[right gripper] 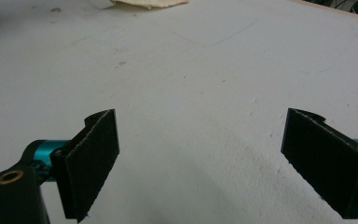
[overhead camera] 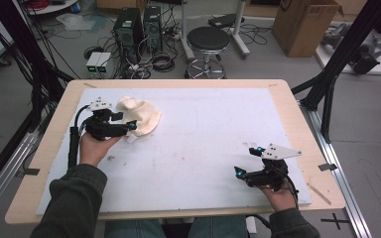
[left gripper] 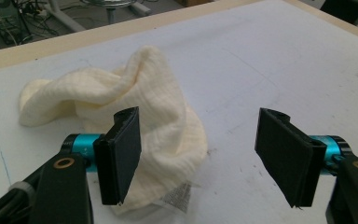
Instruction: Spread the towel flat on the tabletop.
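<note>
Near the table's front right corner, the right gripper (overhead camera: 244, 161) hovers over the bare white mat (overhead camera: 218, 129), jaws spread wide and holding nothing. Farther back, by the left edge, the left gripper (left gripper: 198, 156) is also wide open, one jaw over the near end of the crumpled cream cloth (left gripper: 135, 121). Nothing is gripped yet; picking up, spreading or folding the cloth all seems left.
</note>
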The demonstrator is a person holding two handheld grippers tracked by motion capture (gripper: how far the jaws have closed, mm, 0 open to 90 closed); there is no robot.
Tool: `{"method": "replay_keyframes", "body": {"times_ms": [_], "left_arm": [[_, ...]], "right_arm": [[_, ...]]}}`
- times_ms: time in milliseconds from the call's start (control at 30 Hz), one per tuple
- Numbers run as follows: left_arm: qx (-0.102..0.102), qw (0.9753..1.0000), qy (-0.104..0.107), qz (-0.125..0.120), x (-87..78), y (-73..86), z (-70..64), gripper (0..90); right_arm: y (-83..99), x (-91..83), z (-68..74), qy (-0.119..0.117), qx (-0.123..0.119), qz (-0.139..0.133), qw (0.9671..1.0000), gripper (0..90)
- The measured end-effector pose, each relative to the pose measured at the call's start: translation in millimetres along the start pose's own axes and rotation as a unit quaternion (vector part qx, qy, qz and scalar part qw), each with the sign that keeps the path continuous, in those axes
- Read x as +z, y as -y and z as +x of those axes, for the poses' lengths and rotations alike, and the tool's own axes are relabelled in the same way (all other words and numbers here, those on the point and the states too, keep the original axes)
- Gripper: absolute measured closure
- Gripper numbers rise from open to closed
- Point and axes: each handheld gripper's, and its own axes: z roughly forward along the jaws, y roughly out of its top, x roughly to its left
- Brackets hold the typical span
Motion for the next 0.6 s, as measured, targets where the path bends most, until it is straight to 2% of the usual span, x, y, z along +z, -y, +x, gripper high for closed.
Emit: {"method": "replay_keyframes", "body": {"times_ms": [367,433,500,600], "left_arm": [[-0.001,0.9994,-0.028,0.018,36.2,-29.3,12.4,32.4],[-0.008,0.9994,-0.032,0.008,42.7,-30.1,14.5,32.5],[-0.018,0.9991,-0.036,0.014,50.5,-29.1,17.5,32.0],[-0.020,0.9984,-0.044,0.028,62.6,-24.7,20.0,31.0]], "right_arm": [[-1.4,4.7,-1.1,-0.006,-0.003,0.003,1.0000,10.6],[-1.4,5.1,-1.0,-0.006,-0.004,0.004,1.0000,10.6],[-1.4,5.5,-1.5,-0.006,-0.006,0.005,1.0000,10.6],[-1.5,5.6,-2.0,-0.006,-0.005,0.004,1.0000,10.6]]}}
